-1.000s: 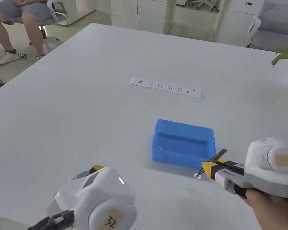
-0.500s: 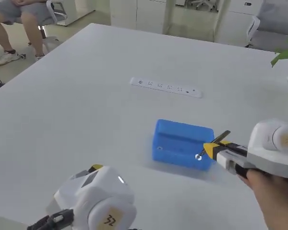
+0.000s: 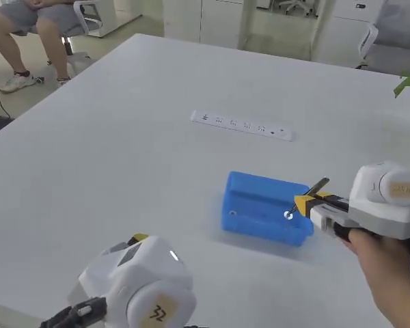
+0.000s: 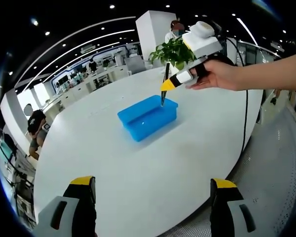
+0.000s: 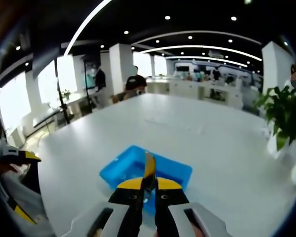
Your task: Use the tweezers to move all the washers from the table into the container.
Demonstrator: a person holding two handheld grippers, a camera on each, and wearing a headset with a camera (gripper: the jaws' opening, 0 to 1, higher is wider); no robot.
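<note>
Washer, pinched in the tweezers that the right tool clamps, hangs over the right end of the blue container, while the left tool, jaws apart, sits farther off.

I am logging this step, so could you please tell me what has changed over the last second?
The right gripper, shut on the tweezers that pinch a washer, rose from the table in front of the container and moved forward; the washer now hangs over the container's right end. Nothing was let go. The left gripper stayed open, and the container and power strip stayed put.
</note>
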